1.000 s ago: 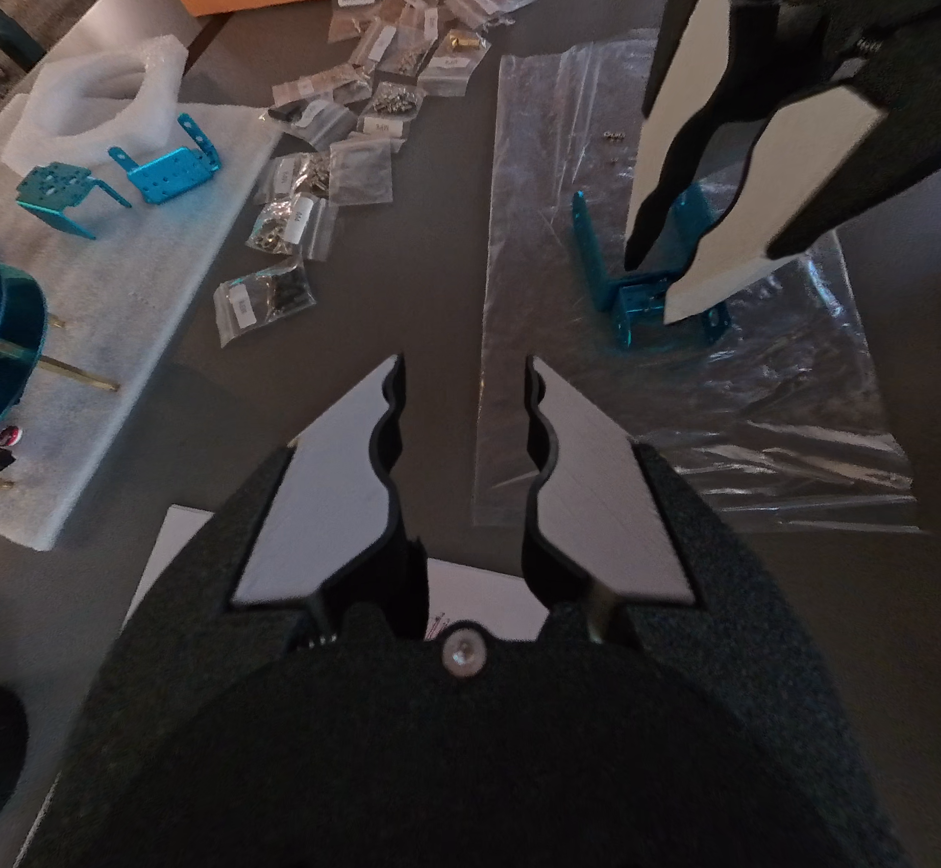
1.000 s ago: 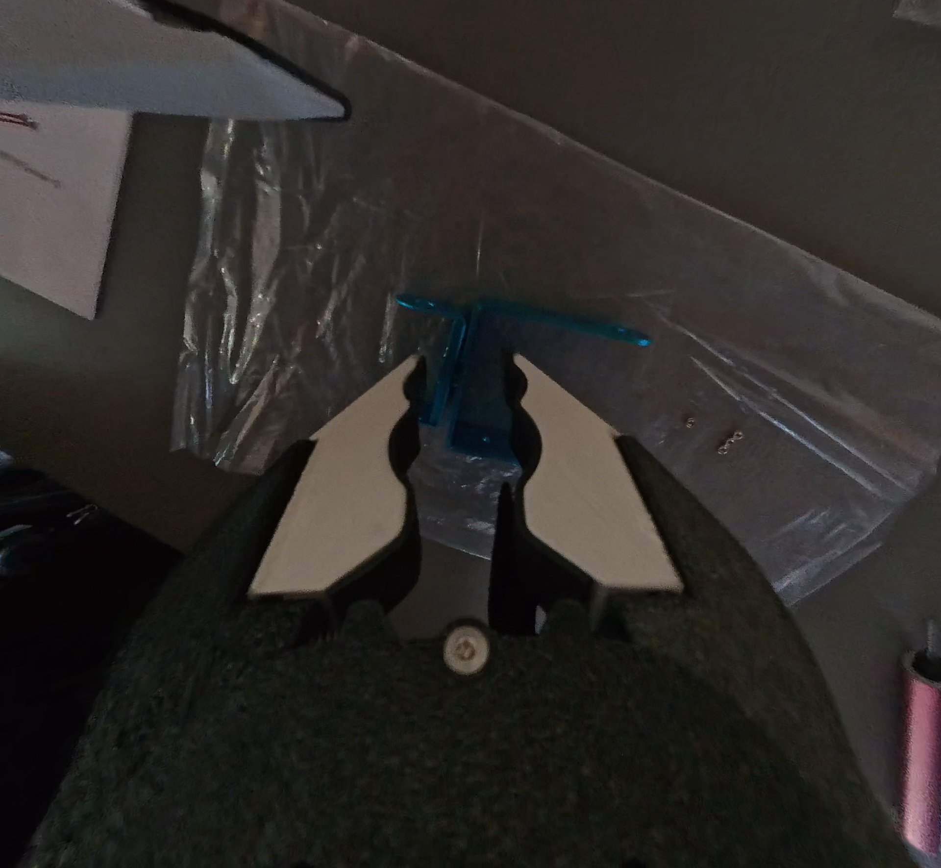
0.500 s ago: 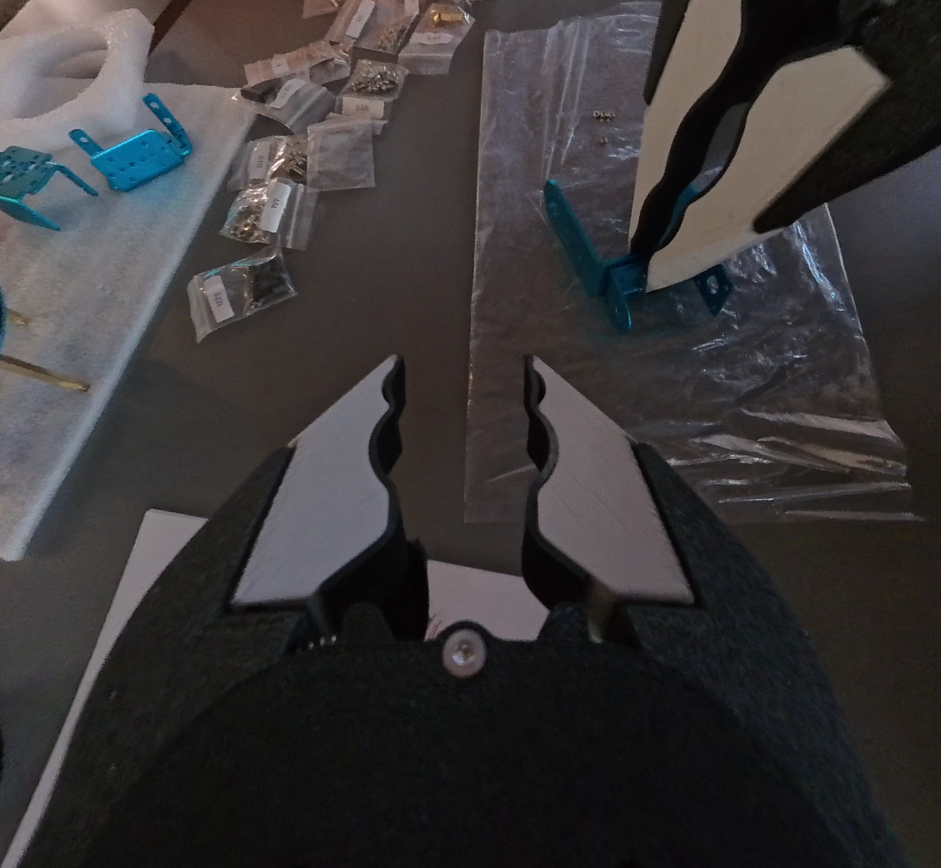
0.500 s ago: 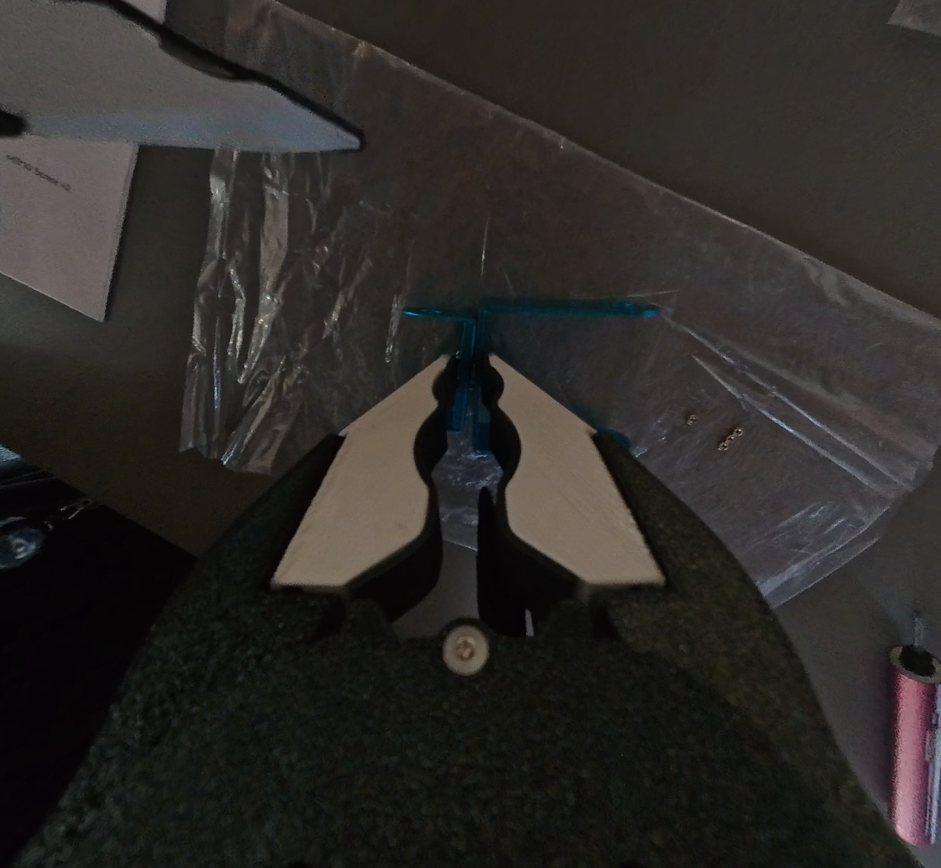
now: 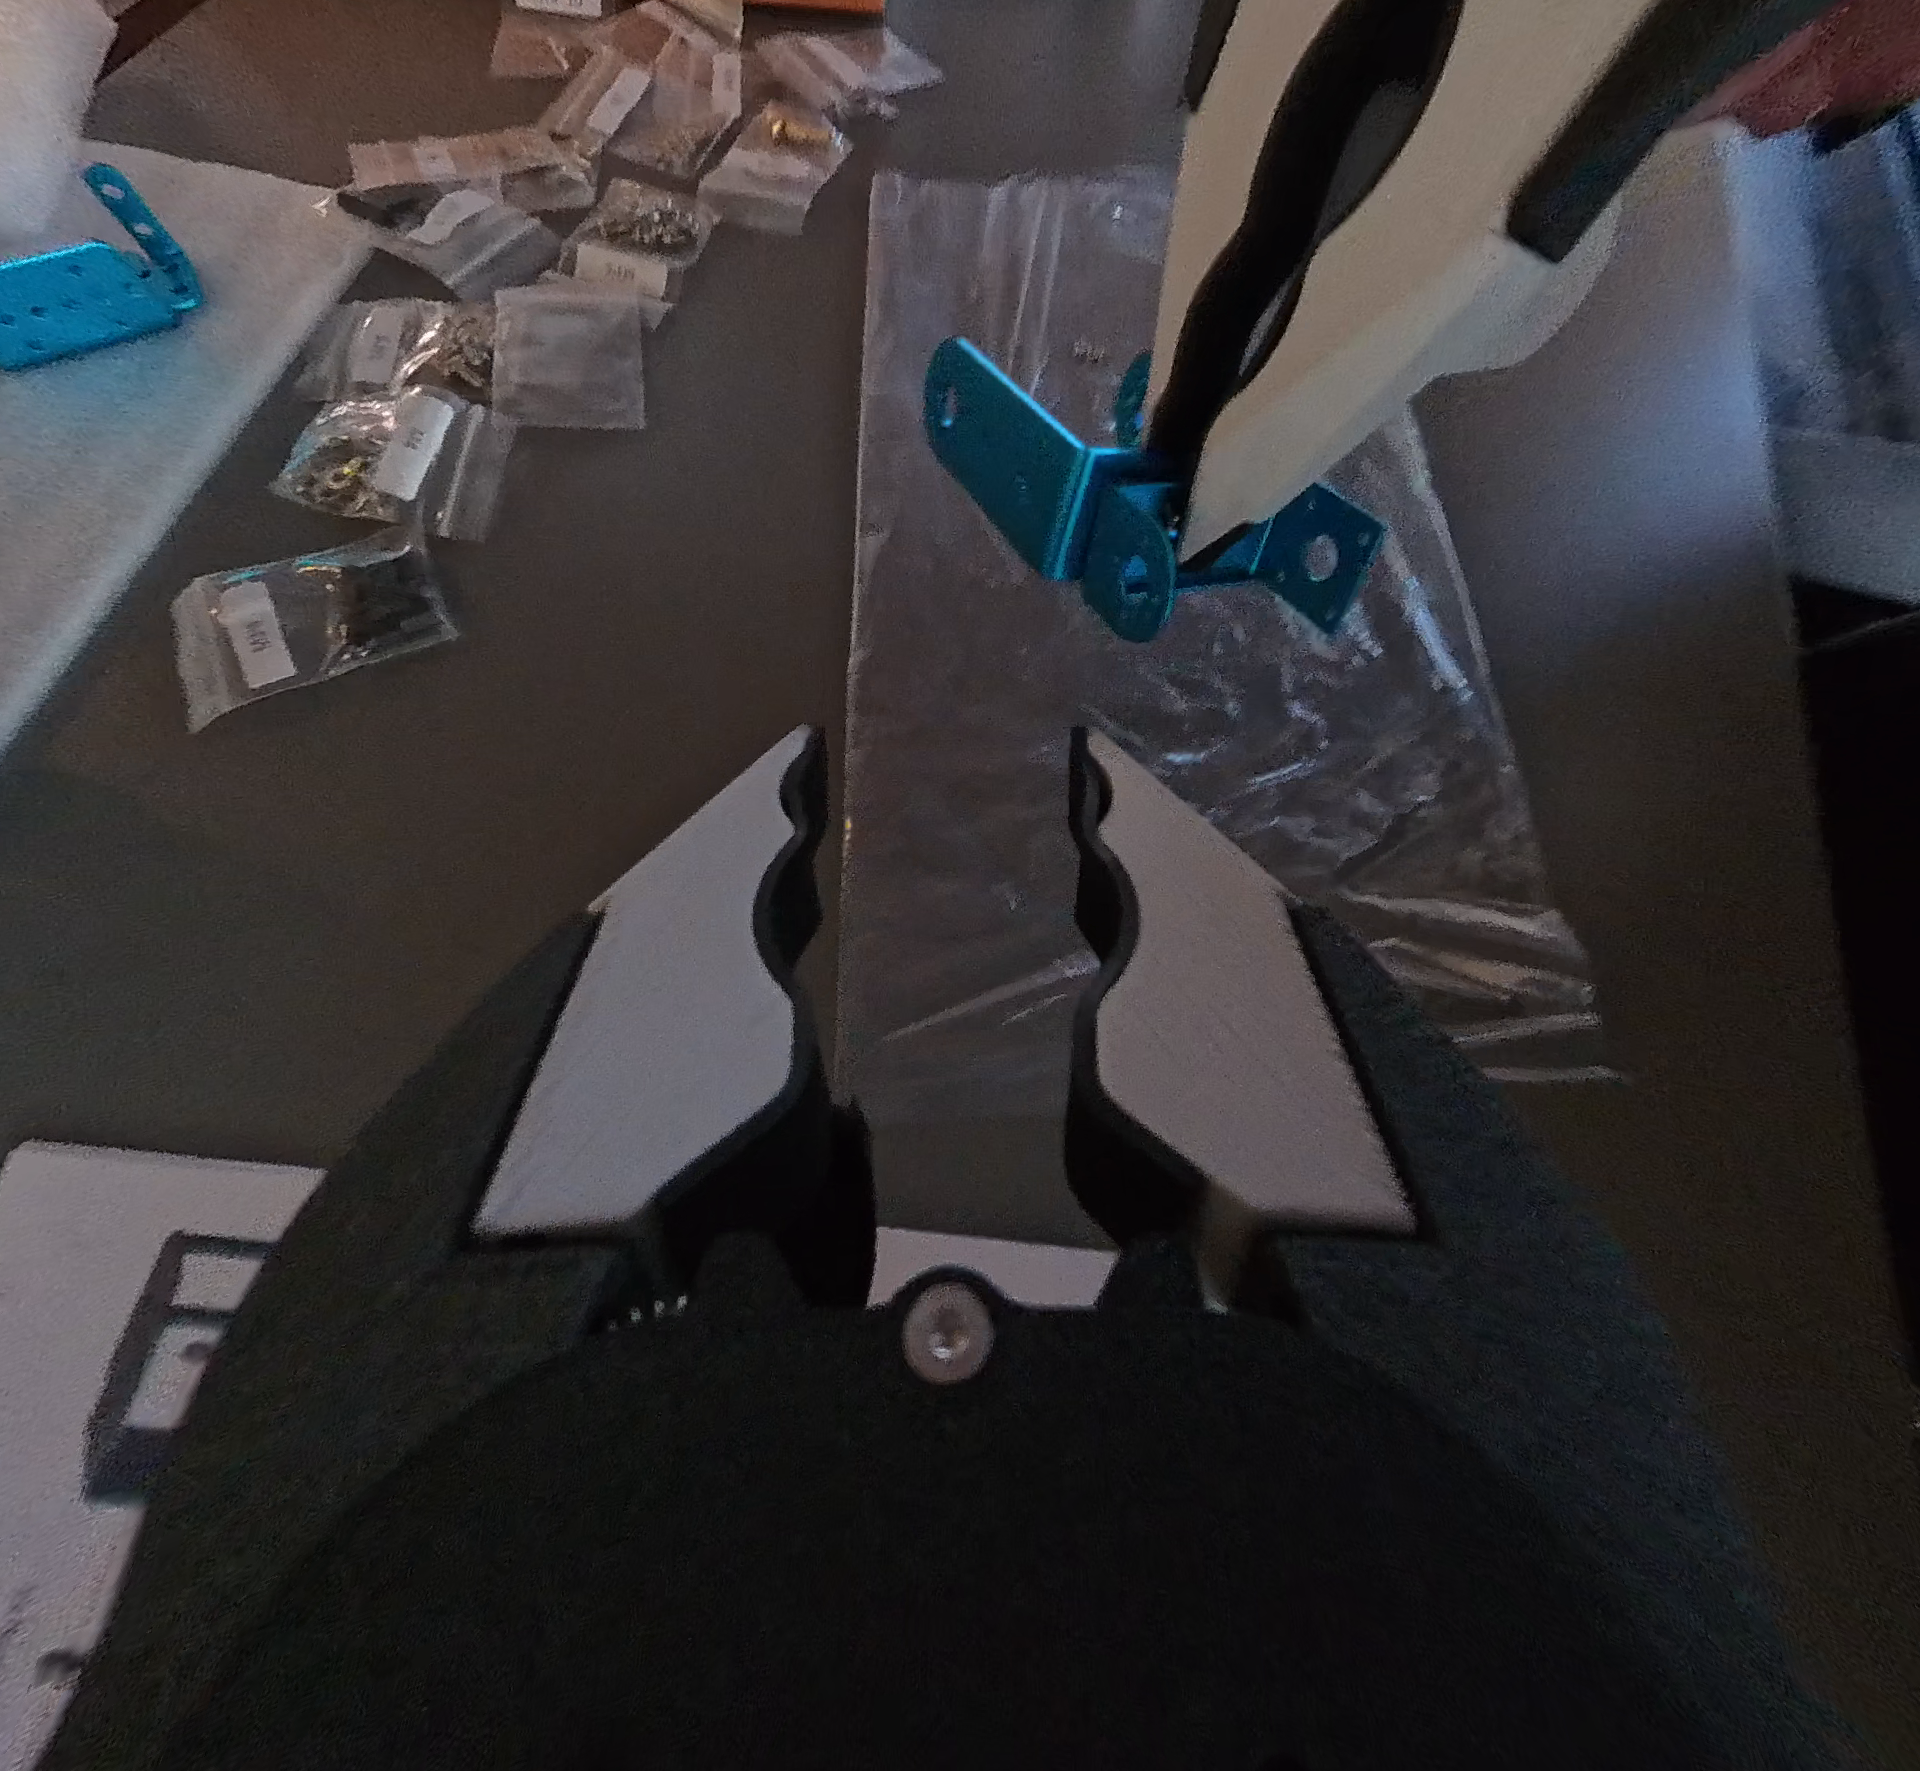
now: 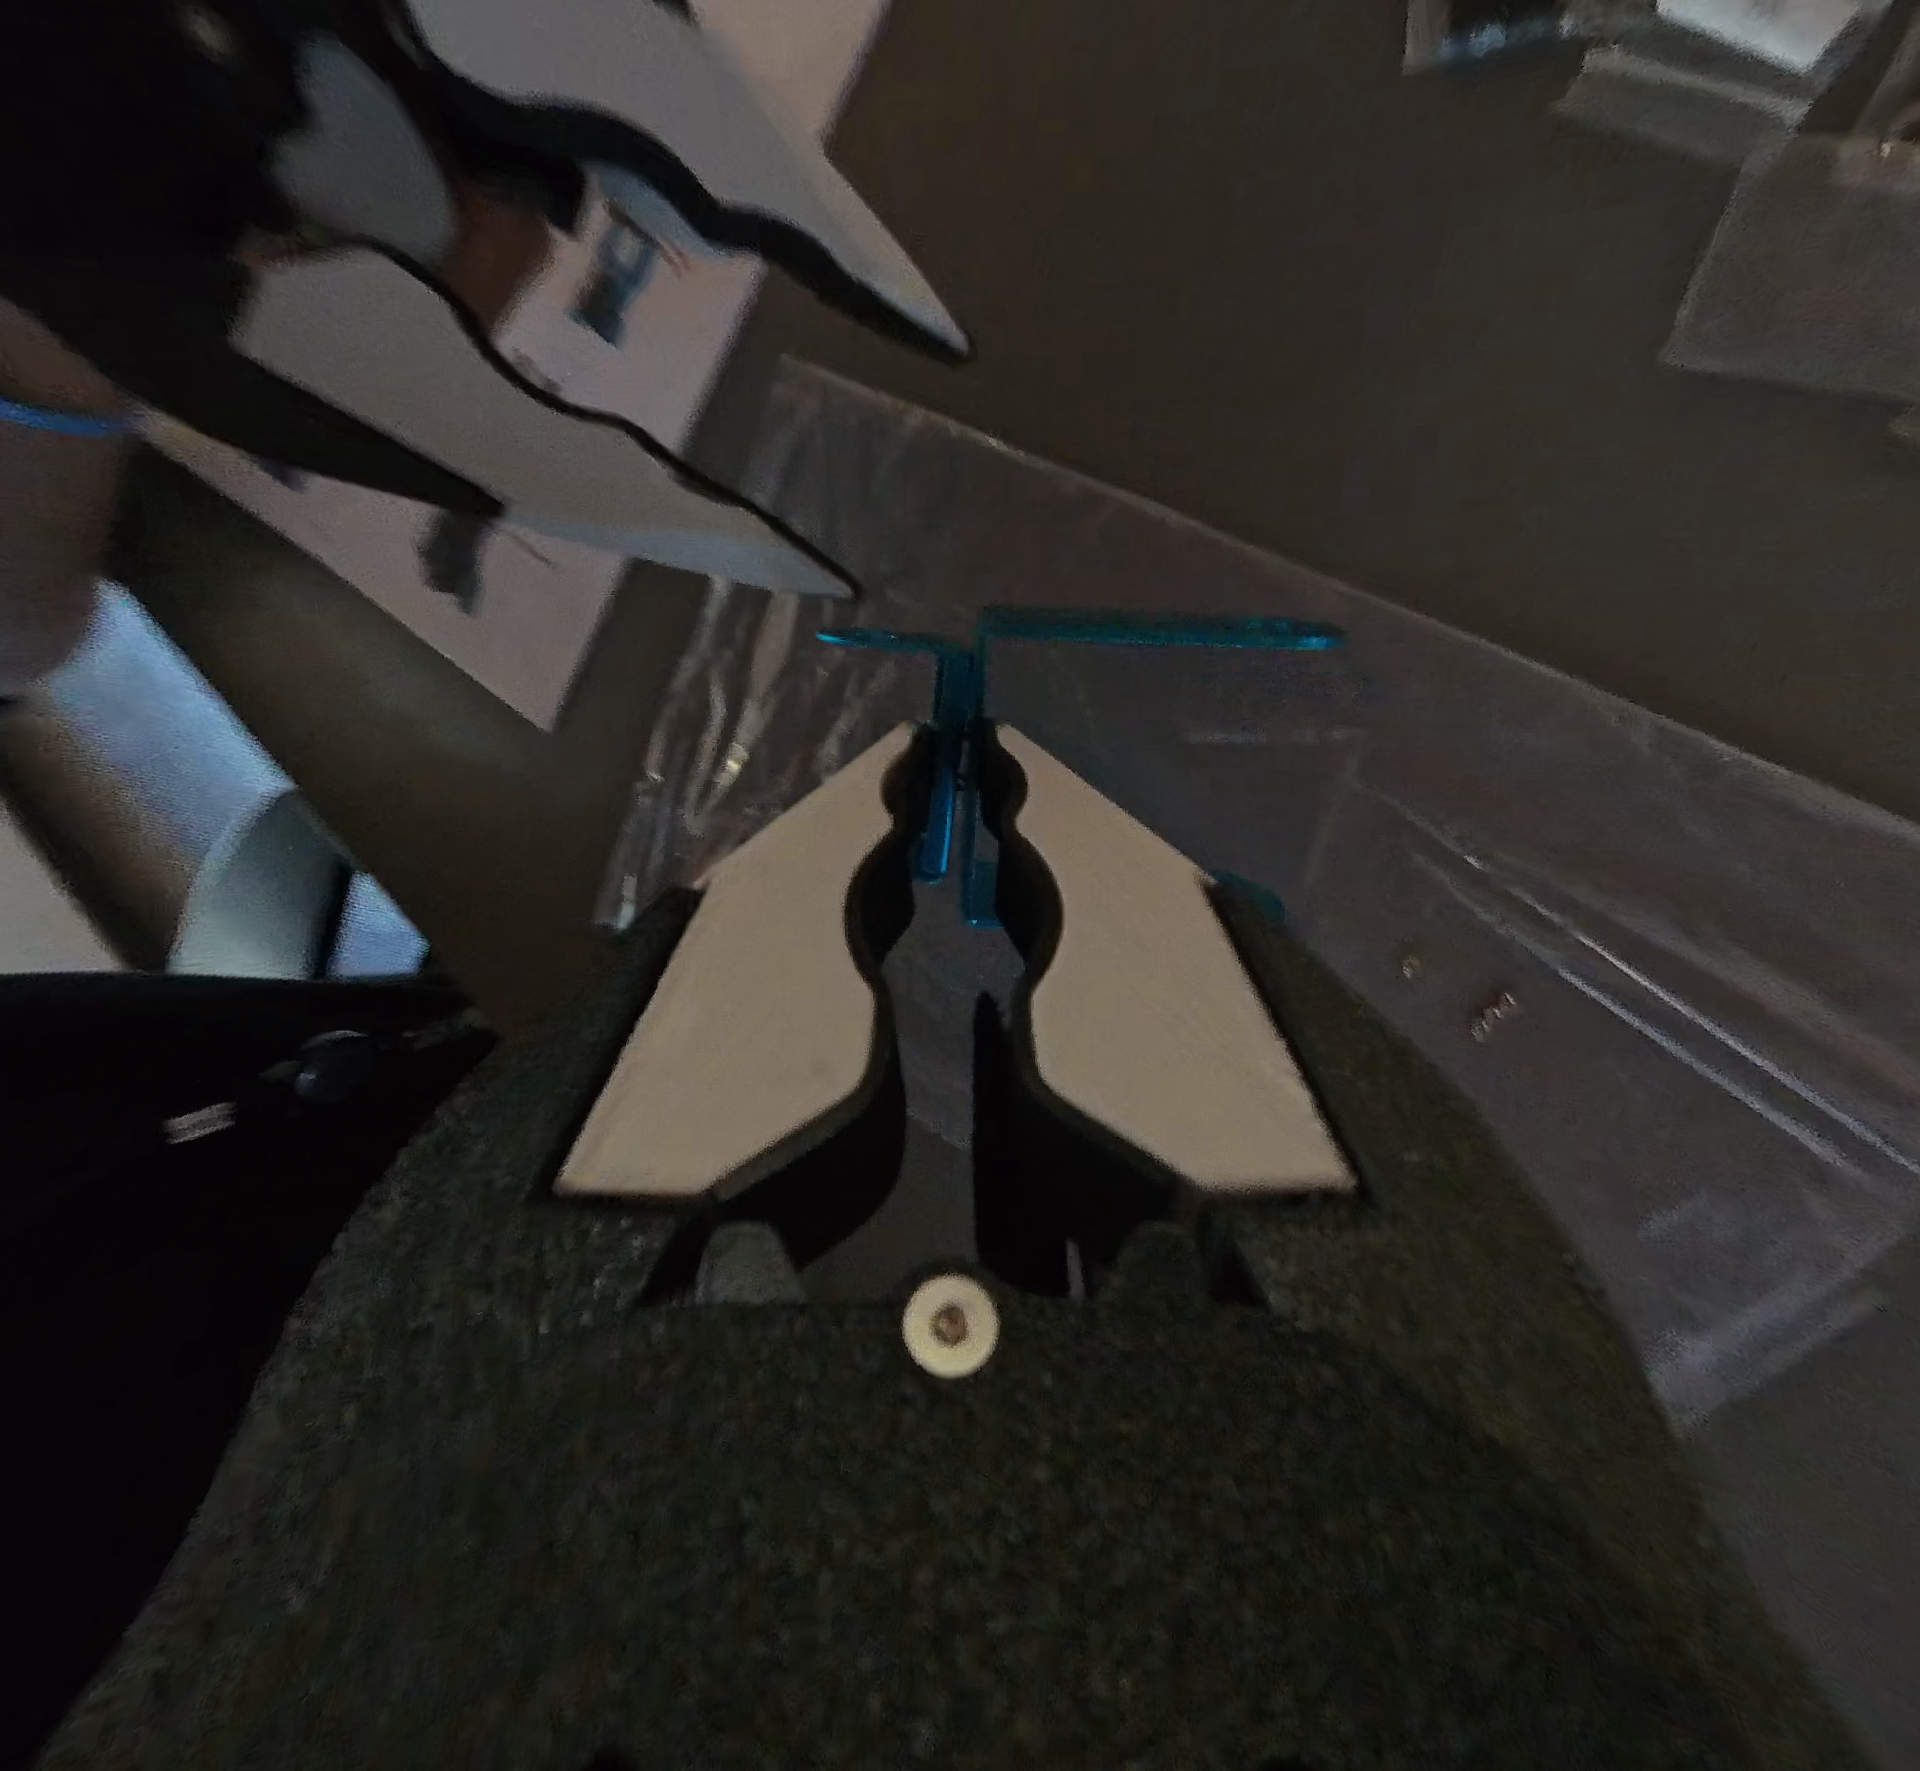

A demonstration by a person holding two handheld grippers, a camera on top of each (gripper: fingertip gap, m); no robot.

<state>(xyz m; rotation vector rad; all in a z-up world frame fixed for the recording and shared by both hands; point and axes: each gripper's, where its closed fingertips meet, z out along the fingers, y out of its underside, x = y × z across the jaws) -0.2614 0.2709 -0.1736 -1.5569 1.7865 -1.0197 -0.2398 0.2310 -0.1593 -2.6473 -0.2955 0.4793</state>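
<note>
My right gripper (image 6: 951, 734) is pinching the blue anodised metal bracket assembly (image 5: 1101, 495) by its centre fin, mid-frame above the clear plastic bag (image 5: 1299, 786). Looks light, stiff, slick. Left gripper (image 5: 945, 755) gapes empty, lower centre.

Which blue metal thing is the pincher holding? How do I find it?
Find the clear plastic bag on the dark table. Above it, the right gripper pinches a blue metal bracket. Unlike the blue bracket lying on white foam, it hangs in the air.
</note>
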